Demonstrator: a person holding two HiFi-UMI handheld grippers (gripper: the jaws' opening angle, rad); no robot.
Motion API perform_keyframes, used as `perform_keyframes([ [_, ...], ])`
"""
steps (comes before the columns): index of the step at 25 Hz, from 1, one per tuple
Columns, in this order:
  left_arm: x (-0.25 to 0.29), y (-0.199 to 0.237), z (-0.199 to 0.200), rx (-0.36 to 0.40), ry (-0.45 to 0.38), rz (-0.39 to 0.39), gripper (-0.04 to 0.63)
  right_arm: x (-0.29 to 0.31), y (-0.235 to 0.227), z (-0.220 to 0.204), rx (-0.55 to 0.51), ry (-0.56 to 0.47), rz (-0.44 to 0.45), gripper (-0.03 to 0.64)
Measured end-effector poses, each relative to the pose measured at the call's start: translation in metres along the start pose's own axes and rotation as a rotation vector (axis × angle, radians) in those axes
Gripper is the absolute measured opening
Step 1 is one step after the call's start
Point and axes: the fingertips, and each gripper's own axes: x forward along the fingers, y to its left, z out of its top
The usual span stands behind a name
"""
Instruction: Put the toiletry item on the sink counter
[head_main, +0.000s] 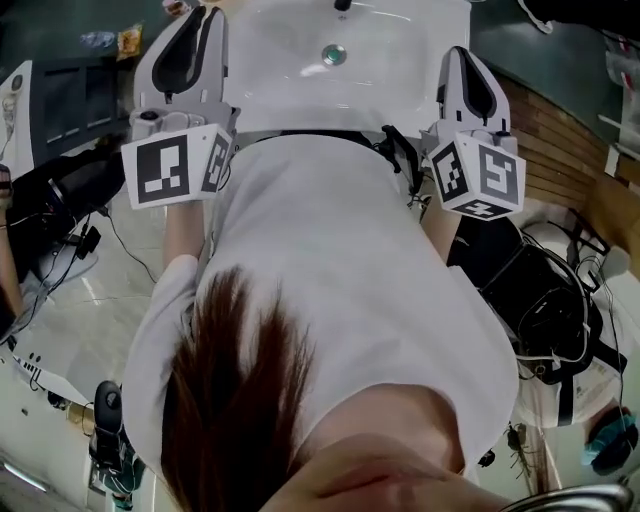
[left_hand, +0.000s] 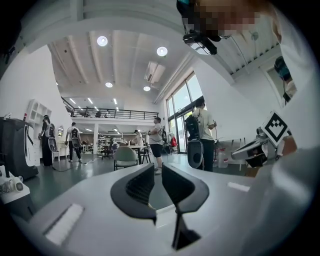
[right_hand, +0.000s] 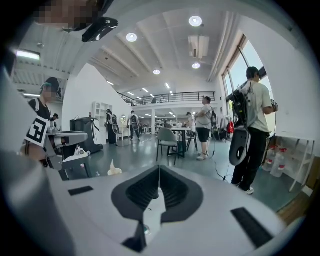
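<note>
toiletry item is not in any view, and no gripper holds it. left gripper (left_hand: 158, 168) has its jaws a little apart with nothing between them. right gripper (right_hand: 159, 171) is pinched closed and empty. reaching blind could bump the sink (head_main: 290, 85) or grab the wrong thing. only the head view shows the sink. the gripper views show the jaws and people (right_hand: 255, 125) in the room.

The person is wearing a pale grey short-sleeved top (head_main: 340, 260). The left gripper (left_hand: 157, 169) and the right gripper (right_hand: 159, 170) are each showing a smooth light grey shell with black, ribbed jaw pads. Each is carrying a white cube, the left cube (head_main: 175, 165) and the right cube (head_main: 480, 175), printed with black square markers
</note>
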Motion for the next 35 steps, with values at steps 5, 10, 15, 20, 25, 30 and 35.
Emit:
perform_keyframes([
  [5,-0.003,-0.010,-0.001,-0.006,-0.008,0.016,0.040,-0.002,-0.006,-0.011,-0.005,0.012,0.021,0.011],
  [10,-0.001,-0.031,0.000,-0.023,-0.007,0.033,0.020,-0.005,-0.020,-0.014,-0.018,0.027,0.058,0.011],
  [15,-0.006,-0.057,-0.009,-0.056,0.022,0.036,0.009,-0.020,-0.031,-0.015,-0.034,0.030,0.079,0.011],
  [20,-0.025,-0.140,0.009,-0.045,0.023,-0.016,0.009,-0.089,-0.070,-0.022,-0.021,0.017,0.071,0.011],
  [25,-0.033,-0.173,0.017,-0.040,0.014,-0.027,0.009,-0.118,-0.089,-0.027,-0.012,0.002,0.060,0.011],
  [30,-0.041,-0.182,0.011,-0.052,0.029,-0.042,0.009,-0.126,-0.086,-0.037,-0.016,0.014,0.078,0.011],
  [35,-0.045,-0.191,0.003,-0.074,0.041,-0.062,0.009,-0.130,-0.079,-0.044,-0.010,0.011,0.101,0.011],
])
